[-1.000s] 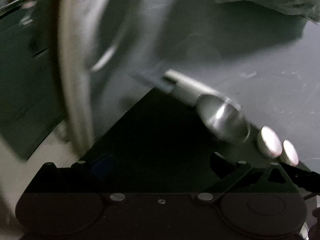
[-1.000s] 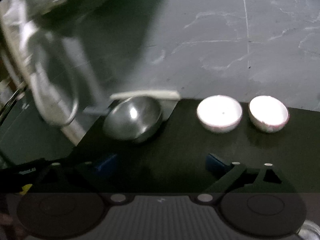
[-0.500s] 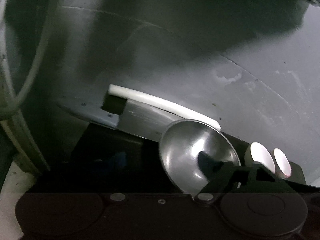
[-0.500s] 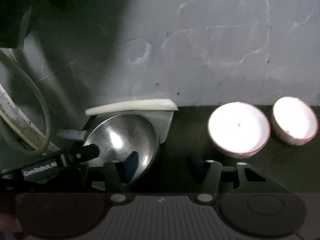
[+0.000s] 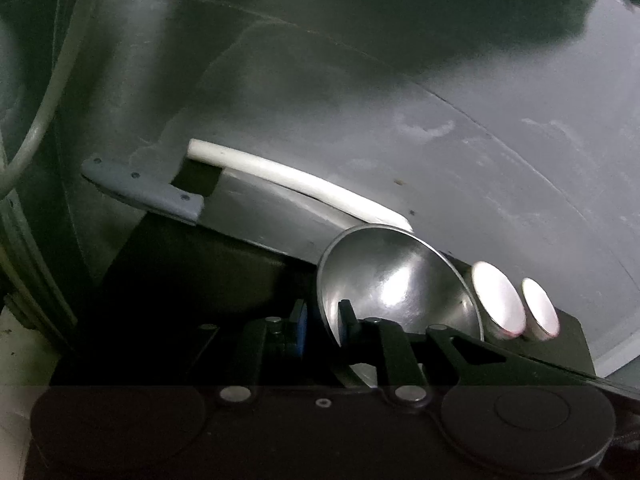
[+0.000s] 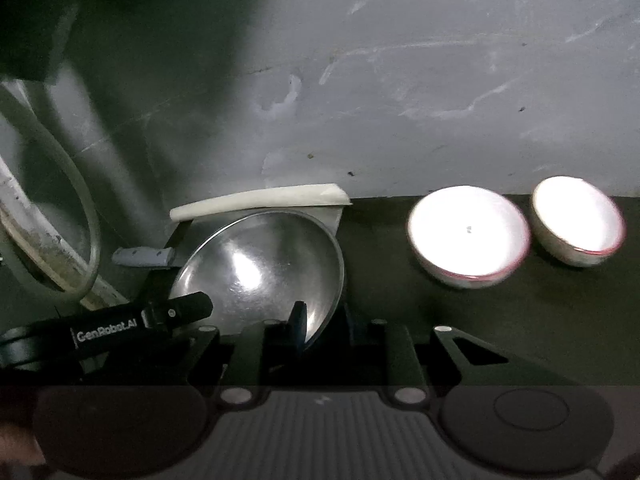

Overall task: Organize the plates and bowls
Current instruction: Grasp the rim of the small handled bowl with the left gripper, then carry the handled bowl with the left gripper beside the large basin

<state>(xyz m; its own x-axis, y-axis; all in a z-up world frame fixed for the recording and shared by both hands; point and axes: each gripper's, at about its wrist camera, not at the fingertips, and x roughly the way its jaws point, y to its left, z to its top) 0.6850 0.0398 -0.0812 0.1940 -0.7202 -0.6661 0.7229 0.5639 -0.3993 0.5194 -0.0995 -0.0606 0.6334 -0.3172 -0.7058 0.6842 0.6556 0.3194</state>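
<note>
Steel bowl [image 6: 260, 268]: shiny, tilted, at 9 o'clock of two white bowls [image 6: 468, 236].
Left gripper [image 5: 324, 320]: clenched on its rim.
Right gripper [image 6: 320, 316]: clamping its near rim.

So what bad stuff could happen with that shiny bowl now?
1. Both tools, left and right, pinch only the thin rim of the metal bowl; it looks slippery and might slide out.
2. A knife lies right behind the bowl by the white board; a sideways swing could knock it.
3. The two white bowls sit close by and could get bumped.
</note>
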